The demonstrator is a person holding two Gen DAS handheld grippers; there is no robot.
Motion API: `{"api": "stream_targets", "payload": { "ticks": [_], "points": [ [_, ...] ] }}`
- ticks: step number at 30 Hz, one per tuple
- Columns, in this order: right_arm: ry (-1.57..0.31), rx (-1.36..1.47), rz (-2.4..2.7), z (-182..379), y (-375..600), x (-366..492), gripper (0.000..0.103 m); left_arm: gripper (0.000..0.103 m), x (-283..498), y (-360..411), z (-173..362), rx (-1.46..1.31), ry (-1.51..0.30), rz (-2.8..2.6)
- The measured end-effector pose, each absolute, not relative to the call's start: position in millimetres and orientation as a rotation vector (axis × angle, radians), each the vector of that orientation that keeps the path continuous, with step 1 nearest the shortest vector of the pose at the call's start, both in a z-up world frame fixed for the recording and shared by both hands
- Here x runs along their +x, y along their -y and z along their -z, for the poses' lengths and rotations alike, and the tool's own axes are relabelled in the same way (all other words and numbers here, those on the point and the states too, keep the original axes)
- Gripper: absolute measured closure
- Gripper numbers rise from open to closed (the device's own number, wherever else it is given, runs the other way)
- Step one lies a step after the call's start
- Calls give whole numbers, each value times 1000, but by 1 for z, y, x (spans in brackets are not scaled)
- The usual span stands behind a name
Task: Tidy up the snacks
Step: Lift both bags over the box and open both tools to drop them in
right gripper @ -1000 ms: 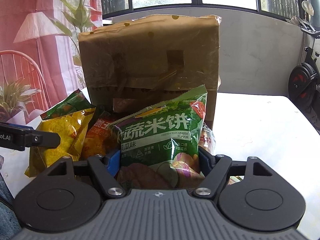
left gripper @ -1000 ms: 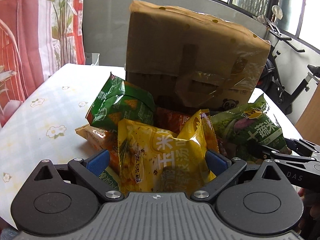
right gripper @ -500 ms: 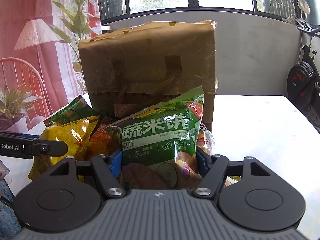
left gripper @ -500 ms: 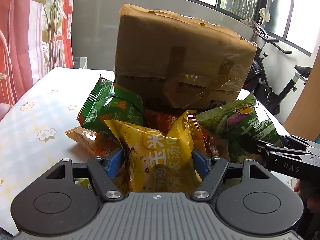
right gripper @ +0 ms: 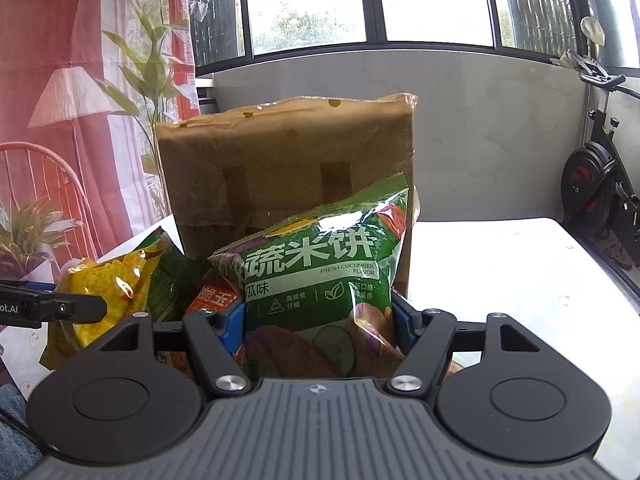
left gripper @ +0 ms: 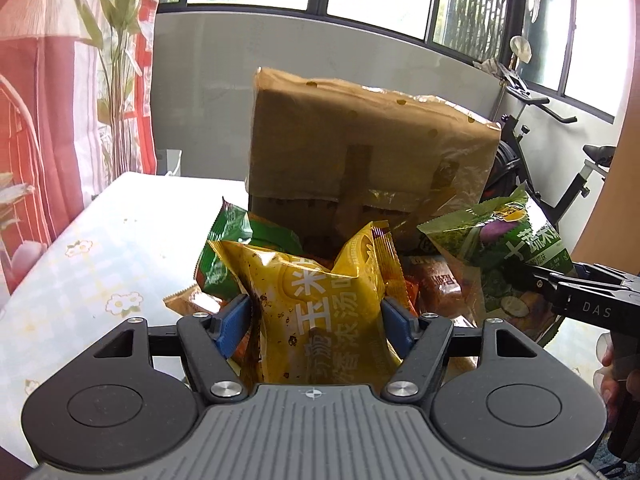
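Note:
My left gripper (left gripper: 316,320) is shut on a yellow snack bag (left gripper: 320,304) and holds it up off the table. My right gripper (right gripper: 320,320) is shut on a green cucumber rice-cracker bag (right gripper: 320,276), also lifted. Each shows in the other view: the green bag (left gripper: 508,256) at right in the left wrist view, the yellow bag (right gripper: 104,292) at left in the right wrist view. A brown cardboard box (left gripper: 360,164) stands upright behind the snacks. A green chip bag (left gripper: 232,252) and orange packets (left gripper: 432,284) lie on the table before the box.
The table (left gripper: 88,264) has a pale floral cloth. An exercise bike (right gripper: 600,196) stands to the right. A plant (right gripper: 152,56) and a red curtain (left gripper: 40,120) are at the left. A grey wall and windows lie behind.
Both grippers have risen and pulled back, lifting the yellow and green bags off the pile. The box now looks farther and lower.

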State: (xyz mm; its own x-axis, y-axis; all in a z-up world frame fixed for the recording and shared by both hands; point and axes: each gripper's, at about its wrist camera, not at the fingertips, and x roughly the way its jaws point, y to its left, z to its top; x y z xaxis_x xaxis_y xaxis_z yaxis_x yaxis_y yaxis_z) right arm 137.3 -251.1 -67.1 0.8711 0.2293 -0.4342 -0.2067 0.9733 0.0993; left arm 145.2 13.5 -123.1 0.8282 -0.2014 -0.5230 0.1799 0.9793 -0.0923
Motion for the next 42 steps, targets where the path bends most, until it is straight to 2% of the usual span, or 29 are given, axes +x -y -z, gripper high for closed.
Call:
{"api": "stream_targets", "payload": {
  "ticks": [13, 29, 34, 42],
  "points": [
    [-268, 77, -180, 3, 268, 134, 33, 30, 149, -27, 53, -3, -341, 144],
    [-168, 38, -163, -68, 253, 242, 33, 30, 206, -39, 14, -38, -321, 163],
    [-183, 48, -138, -70, 237, 298, 33, 30, 227, -43, 1, -20, -279, 165],
    [-298, 12, -151, -37, 217, 358, 33, 30, 244, -34, 4, -59, -286, 139]
  ]
}}
